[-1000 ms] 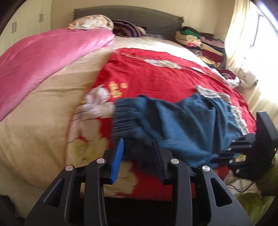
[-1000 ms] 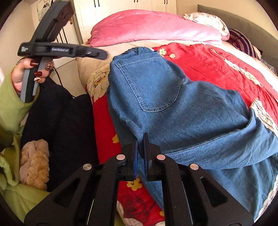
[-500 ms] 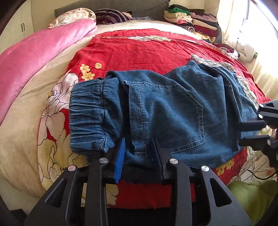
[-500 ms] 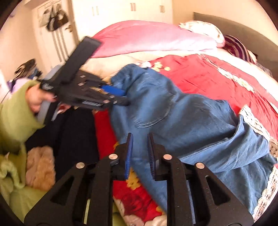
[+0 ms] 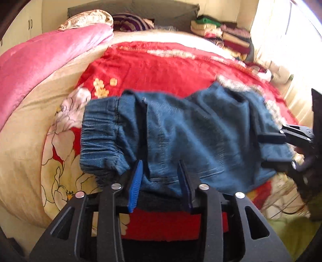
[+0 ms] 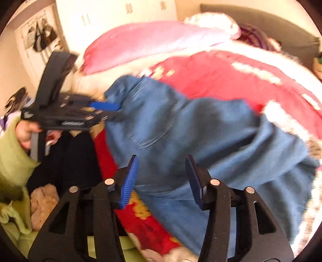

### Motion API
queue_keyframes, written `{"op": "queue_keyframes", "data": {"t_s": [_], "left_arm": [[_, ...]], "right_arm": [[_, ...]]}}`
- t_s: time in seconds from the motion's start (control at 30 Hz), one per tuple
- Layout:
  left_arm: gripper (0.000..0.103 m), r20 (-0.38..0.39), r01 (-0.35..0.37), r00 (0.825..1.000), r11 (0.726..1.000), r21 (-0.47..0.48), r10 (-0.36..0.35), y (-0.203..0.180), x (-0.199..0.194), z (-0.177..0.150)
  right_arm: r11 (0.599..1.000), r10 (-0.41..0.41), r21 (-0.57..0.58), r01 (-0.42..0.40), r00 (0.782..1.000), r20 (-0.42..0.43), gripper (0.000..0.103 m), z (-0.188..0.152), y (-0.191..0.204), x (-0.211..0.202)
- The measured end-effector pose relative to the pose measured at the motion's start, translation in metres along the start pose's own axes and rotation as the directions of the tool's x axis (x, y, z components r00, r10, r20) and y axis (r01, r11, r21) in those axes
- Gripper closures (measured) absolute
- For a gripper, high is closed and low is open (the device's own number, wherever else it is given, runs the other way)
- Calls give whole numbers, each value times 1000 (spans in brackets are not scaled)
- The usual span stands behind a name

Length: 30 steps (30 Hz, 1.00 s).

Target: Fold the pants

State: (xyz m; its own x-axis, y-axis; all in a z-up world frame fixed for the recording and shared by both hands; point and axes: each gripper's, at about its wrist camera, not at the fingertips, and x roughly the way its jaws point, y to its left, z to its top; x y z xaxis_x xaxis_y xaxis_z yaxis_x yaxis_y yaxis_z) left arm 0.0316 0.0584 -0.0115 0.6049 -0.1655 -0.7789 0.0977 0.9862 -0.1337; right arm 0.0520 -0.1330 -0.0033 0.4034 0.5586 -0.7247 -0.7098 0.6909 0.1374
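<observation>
Blue denim pants (image 5: pixel 181 137) lie folded over on the red flowered bedspread (image 5: pixel 161 66) near the bed's front edge, elastic waistband at the left. They also show in the right wrist view (image 6: pixel 181 129). My left gripper (image 5: pixel 160 179) is open, its jaws standing either side of the pants' near edge. My right gripper (image 6: pixel 162 177) is open wide just before the pants' near edge. It also shows in the left wrist view (image 5: pixel 281 147) at the pants' right end. The left gripper shows in the right wrist view (image 6: pixel 106 112) at the waistband.
A pink quilt (image 5: pixel 40 60) lies along the bed's left side. Pillows (image 5: pixel 88 18) and a stack of folded clothes (image 5: pixel 225 36) sit at the head. A cupboard (image 6: pixel 120 16) stands beyond the bed. Green and dark cloth (image 6: pixel 14 171) lies below the bed edge.
My right gripper has opened from shut to wide open. My left gripper has come in from the bedspread to the pants' near edge and stays open.
</observation>
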Motion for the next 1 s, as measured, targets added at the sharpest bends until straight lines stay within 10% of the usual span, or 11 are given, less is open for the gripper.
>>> {"op": "queue_keyframes", "data": {"t_s": [0.37, 1.0], "left_arm": [[52, 89, 57, 994, 997, 56, -62, -43, -37, 23], [42, -26, 229, 974, 965, 128, -227, -123, 19, 32]], "right_arm": [[975, -200, 116, 189, 975, 92, 44, 13, -58, -52], [952, -280, 145, 271, 959, 46, 27, 68, -118, -32]]}}
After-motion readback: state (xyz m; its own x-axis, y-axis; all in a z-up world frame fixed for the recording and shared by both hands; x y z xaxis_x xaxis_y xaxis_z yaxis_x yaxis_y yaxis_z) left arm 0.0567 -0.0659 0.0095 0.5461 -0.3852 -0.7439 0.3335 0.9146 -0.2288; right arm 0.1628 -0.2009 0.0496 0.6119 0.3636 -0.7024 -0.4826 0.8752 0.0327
